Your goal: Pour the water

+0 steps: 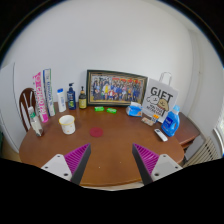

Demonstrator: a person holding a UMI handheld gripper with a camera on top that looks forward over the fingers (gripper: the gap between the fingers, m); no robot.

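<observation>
My gripper (111, 160) is held open above the near edge of a round wooden table (110, 150), and nothing is between its magenta pads (75, 158). Beyond the fingers to the left, a cream cup (67, 124) stands on the table. Behind it are several bottles, among them a dark blue one (71, 96) and a white one (60, 100). A blue jug-like container (171, 123) sits at the table's right side. A small red object (96, 131) lies near the middle.
A framed group photo (116, 88) leans against the white wall at the back. A white gift bag (159, 99) stands right of it, with a blue bowl (134, 110) in front. A tall pink box (43, 92) and a chair (27, 102) are at the left.
</observation>
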